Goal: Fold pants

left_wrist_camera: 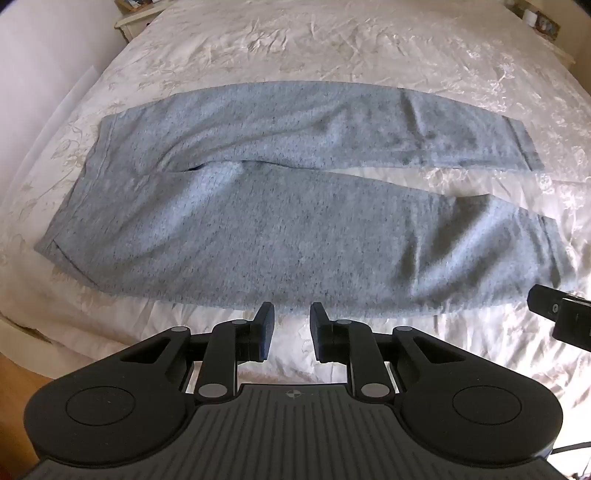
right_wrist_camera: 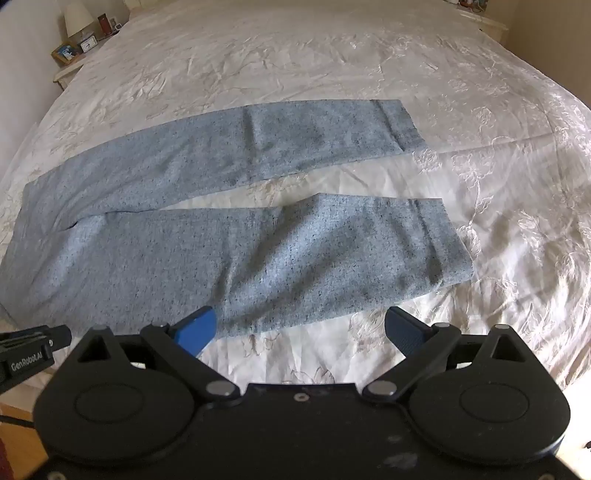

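Lying just beyond left claw (left_wrist_camera: 291,325): pants (left_wrist_camera: 280,229)

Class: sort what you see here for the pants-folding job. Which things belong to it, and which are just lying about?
Belongs to the job:
grey pants, spread flat, legs apart
left gripper, holding nothing
right gripper, open wide
bedspread, the work surface

Just lying about:
lamp
small clock
picture frame

Open bedspread lying free around the pants

The bedspread (right_wrist_camera: 332,59) is stretching bare far and right of the pants (right_wrist_camera: 184,251); a bare strip is showing between the legs; nightstand clutter (right_wrist_camera: 79,44) is crowding only the far-left corner.
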`<action>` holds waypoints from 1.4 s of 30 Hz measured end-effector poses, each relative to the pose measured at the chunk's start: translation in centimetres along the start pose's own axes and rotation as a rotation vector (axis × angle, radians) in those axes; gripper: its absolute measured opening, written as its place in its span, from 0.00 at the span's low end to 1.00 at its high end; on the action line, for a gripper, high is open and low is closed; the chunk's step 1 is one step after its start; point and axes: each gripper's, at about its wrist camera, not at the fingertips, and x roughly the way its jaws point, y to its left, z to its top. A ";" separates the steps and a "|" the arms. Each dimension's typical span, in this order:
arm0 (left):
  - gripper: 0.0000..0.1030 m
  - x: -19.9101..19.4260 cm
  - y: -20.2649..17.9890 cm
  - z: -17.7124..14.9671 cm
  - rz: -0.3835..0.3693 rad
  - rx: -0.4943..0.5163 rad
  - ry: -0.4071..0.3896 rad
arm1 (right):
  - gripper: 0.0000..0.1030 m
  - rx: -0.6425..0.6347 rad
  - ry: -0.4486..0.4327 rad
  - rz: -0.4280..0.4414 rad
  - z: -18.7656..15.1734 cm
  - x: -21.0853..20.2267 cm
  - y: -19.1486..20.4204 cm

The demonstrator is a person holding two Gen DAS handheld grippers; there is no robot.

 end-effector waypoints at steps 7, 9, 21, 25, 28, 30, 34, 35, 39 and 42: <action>0.20 -0.1 0.0 -0.2 0.003 0.001 -0.004 | 1.00 0.008 0.004 0.007 -0.1 0.1 -0.4; 0.20 -0.1 0.0 -0.4 0.004 0.000 -0.004 | 1.00 0.008 0.005 0.009 -0.2 0.1 -0.5; 0.20 -0.3 -0.5 -0.5 0.005 -0.022 0.000 | 1.00 0.007 0.001 0.025 -0.1 0.0 -1.3; 0.20 -0.3 -1.0 -0.4 0.023 -0.018 0.027 | 1.00 0.005 -0.001 0.032 0.1 0.1 -1.7; 0.20 -0.3 -1.2 -0.4 0.045 -0.006 0.067 | 1.00 0.003 0.001 0.038 0.2 0.2 -2.1; 0.20 -0.2 -1.5 -0.5 0.049 -0.007 0.069 | 1.00 0.003 0.005 0.042 0.3 0.3 -2.3; 0.20 -0.2 -2.0 -0.7 0.047 -0.012 0.071 | 1.00 0.003 0.014 0.049 0.5 0.7 -2.8; 0.20 -0.2 -2.0 -0.7 0.037 -0.018 0.065 | 1.00 0.001 0.015 0.050 0.6 0.8 -2.9; 0.20 -0.3 -2.2 -0.7 0.010 -0.034 0.087 | 0.99 0.000 0.024 0.060 0.9 1.3 -3.0; 0.20 0.0 -2.0 -0.5 -0.017 -0.043 0.094 | 0.99 0.017 0.023 0.086 1.1 1.7 -3.3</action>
